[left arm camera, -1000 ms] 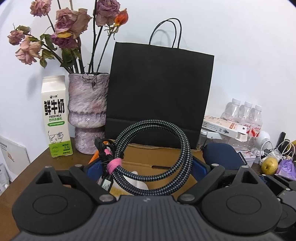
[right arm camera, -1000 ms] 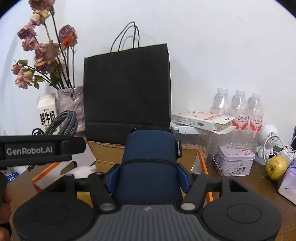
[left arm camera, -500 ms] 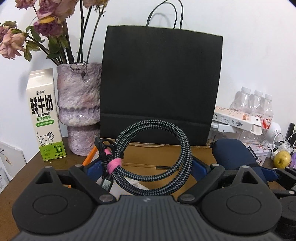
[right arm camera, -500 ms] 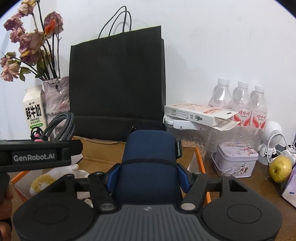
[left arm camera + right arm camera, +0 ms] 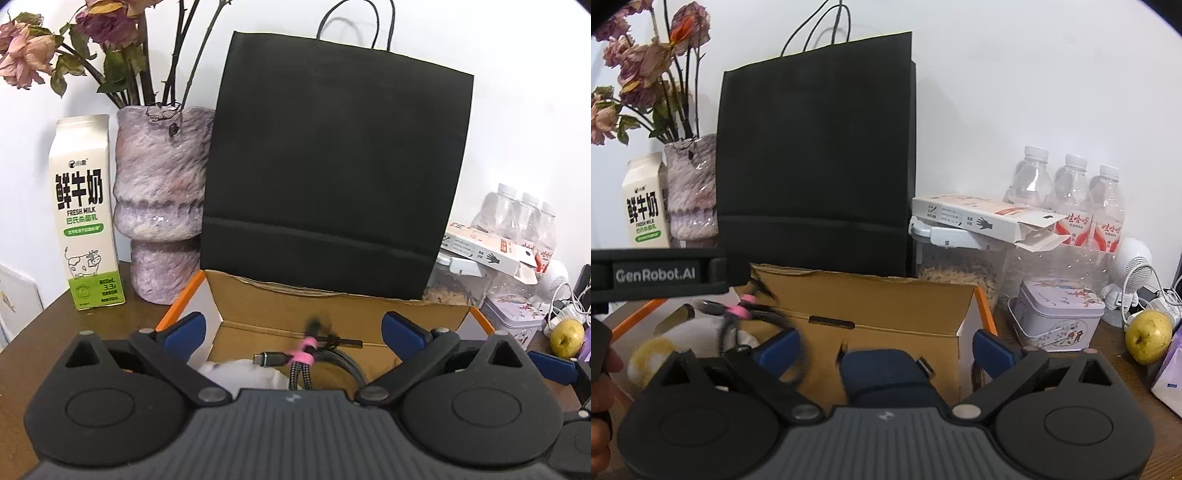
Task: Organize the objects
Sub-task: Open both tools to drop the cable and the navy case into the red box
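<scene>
Your left gripper (image 5: 291,328) points slightly downward over the cardboard box (image 5: 332,310), jaws just opened wide; the coiled cable (image 5: 314,358) lies loose between them inside the box, untouched by the pads. Your right gripper (image 5: 884,345) stands alongside at a similar tilt, jaws also just spread; the blue pouch (image 5: 886,376) sits released between them in the box.

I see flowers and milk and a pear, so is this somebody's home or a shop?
Most likely a home: a cluttered wooden table by a plain wall, with dried roses in a vase, a milk carton and a pear.
</scene>
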### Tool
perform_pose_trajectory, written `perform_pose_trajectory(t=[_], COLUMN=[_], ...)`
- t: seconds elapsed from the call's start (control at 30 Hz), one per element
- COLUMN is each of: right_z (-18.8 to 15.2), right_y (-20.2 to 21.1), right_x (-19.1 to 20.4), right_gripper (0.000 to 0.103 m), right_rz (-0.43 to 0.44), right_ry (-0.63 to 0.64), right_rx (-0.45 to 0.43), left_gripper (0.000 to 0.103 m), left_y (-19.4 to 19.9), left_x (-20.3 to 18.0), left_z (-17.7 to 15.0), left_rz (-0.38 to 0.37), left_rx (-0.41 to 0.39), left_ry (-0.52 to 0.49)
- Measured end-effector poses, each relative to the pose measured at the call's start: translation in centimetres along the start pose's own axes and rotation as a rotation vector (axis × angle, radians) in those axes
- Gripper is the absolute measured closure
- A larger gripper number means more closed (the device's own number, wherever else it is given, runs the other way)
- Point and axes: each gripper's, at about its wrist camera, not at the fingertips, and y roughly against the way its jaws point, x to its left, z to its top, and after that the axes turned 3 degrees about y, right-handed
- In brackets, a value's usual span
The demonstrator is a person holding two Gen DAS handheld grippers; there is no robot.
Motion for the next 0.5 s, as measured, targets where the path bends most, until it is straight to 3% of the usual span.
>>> perform_pose_trajectory(t=[0.5], right_z=[-0.1], right_y=[0.5], right_x=[0.3], right_gripper=[0.001], right_rz=[0.006], right_ry=[0.012], right_rx=[0.004], left_gripper=[0.0], left_y=[1.2], left_x=[-0.3], left_z=[-0.2], left_rz=[0.0], left_rx=[-0.006], left_ry=[-0.015])
